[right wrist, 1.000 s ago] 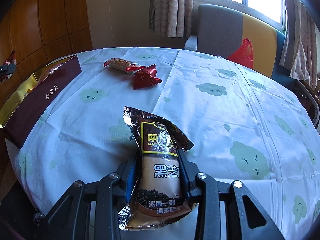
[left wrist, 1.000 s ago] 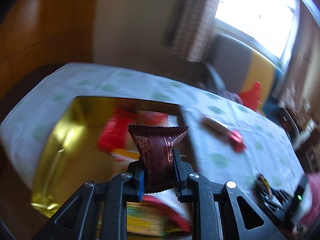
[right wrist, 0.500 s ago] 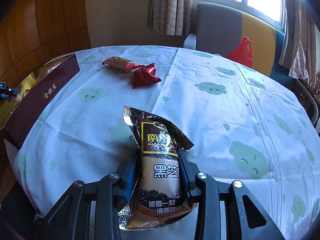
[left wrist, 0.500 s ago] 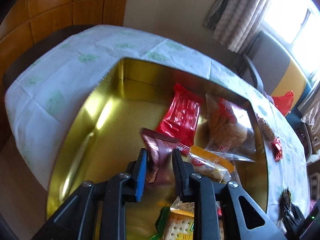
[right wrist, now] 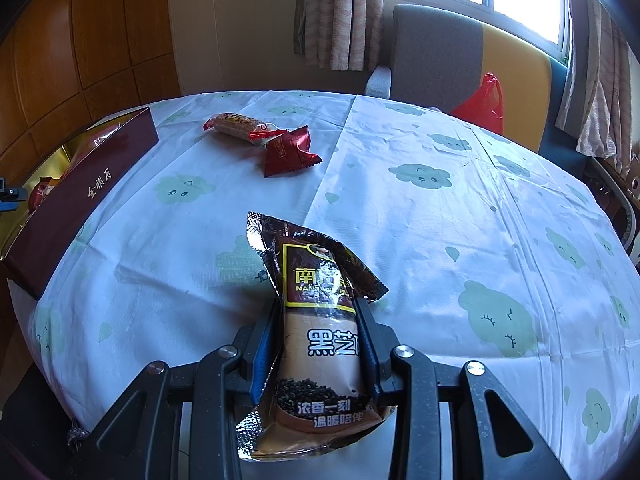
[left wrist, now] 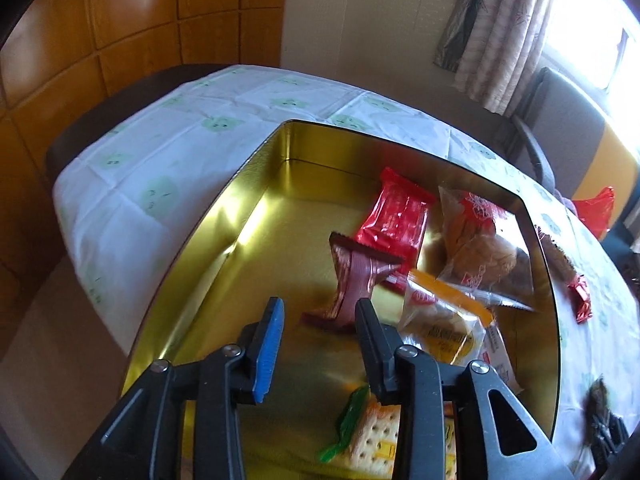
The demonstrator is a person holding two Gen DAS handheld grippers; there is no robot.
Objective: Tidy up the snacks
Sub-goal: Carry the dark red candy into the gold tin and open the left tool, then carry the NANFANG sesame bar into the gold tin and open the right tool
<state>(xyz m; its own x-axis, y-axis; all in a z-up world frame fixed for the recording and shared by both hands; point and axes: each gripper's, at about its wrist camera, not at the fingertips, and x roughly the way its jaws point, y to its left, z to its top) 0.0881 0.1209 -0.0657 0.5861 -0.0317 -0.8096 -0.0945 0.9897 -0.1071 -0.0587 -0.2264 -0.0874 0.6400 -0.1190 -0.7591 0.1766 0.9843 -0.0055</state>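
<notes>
In the left wrist view my left gripper (left wrist: 319,308) hangs inside the gold tin (left wrist: 224,216). Its jaws are opening. A dark red-brown snack packet (left wrist: 356,276) stands tilted on the tin floor with its lower end between the fingertips, and the blue left pad is clear of it. Around it lie a red packet (left wrist: 396,216), a bagged bun (left wrist: 484,248), an orange-topped cake bag (left wrist: 444,320) and a cracker pack (left wrist: 376,440). My right gripper (right wrist: 320,308) is shut on a brown sesame packet (right wrist: 324,340), held above the tablecloth.
On the cloth beyond the right gripper lie a long red-ended snack (right wrist: 236,124) and a small red packet (right wrist: 288,152). The tin's maroon side (right wrist: 80,184) stands at the table's left edge. A chair (right wrist: 436,48) with a red plastic bag (right wrist: 480,104) is behind the table.
The left gripper came down into the tin and its jaws spread apart, letting go of the dark red-brown packet, which now rests on the tin floor. The right gripper has not moved.
</notes>
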